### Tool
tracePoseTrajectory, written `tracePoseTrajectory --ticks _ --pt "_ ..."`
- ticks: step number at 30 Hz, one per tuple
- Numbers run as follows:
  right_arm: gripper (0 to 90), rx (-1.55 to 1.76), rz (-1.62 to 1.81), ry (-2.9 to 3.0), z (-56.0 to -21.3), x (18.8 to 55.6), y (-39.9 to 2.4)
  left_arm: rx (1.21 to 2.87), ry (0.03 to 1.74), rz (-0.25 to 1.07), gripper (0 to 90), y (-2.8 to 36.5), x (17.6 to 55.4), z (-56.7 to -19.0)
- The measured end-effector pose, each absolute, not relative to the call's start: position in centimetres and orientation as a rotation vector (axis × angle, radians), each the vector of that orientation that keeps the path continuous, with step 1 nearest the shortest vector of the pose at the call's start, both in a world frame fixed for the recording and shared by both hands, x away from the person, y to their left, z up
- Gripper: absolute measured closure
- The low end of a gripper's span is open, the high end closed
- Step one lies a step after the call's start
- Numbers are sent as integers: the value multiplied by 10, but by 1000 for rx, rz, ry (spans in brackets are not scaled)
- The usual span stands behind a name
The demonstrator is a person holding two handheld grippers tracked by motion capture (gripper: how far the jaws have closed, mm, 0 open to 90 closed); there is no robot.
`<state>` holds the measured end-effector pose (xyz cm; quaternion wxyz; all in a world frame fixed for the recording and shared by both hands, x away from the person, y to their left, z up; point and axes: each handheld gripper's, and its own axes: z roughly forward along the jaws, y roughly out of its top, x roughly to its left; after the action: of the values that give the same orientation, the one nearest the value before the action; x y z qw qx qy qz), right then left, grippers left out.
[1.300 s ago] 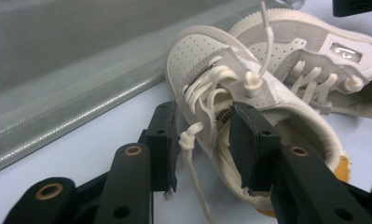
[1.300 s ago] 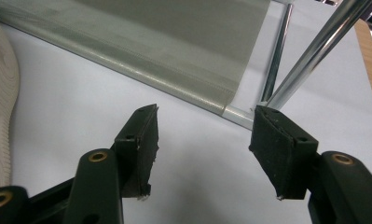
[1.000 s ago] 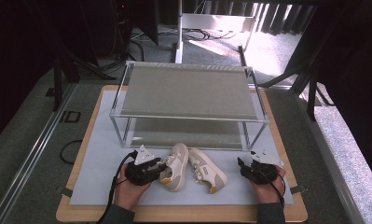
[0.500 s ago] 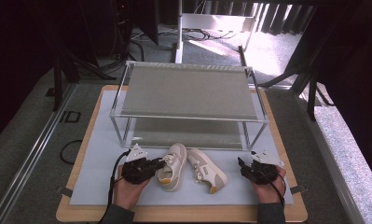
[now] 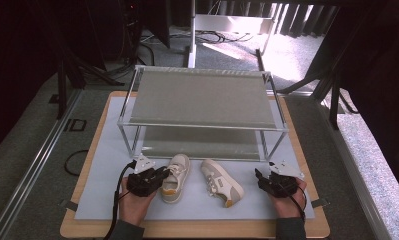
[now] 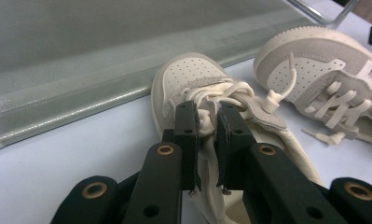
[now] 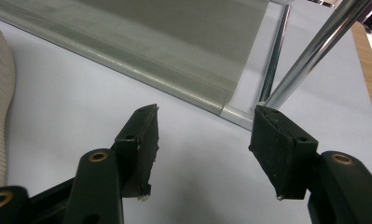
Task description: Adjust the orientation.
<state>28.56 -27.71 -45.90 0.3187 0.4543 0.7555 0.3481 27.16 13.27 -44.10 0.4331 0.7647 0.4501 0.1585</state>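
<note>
Left gripper (image 6: 207,128) clamps our left shoe (image 6: 211,93) by the tongue; lifting it onto the rack (image 5: 202,97) remains, right gripper (image 7: 202,154) spread empty.

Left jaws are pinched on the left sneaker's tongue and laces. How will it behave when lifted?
The left sneaker will probably hang and swing: the left gripper pinches only soft tongue and laces, which look floppy. It seems small, so likely light. The heel may droop, since the grip sits forward of it.
</note>
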Motion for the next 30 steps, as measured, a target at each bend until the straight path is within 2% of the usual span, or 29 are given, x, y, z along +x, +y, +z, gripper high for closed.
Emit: tracePoseTrajectory --ticks 7,10,16,24,30 --pt "413 1194 916 1988 -459 285 -277 1884 1097 352 734 129 271 -442" --pt "412 1188 918 1991 -458 285 -276 1869 1077 357 636 129 270 -440" --pt "413 1177 927 1994 -456 284 -274 1825 1039 362 535 138 266 -432" --pt "417 1124 969 2028 -447 278 -264 1801 1008 372 506 146 263 -428" --pt "414 1062 1019 2045 -437 271 -254 1808 1016 359 539 146 263 -430"
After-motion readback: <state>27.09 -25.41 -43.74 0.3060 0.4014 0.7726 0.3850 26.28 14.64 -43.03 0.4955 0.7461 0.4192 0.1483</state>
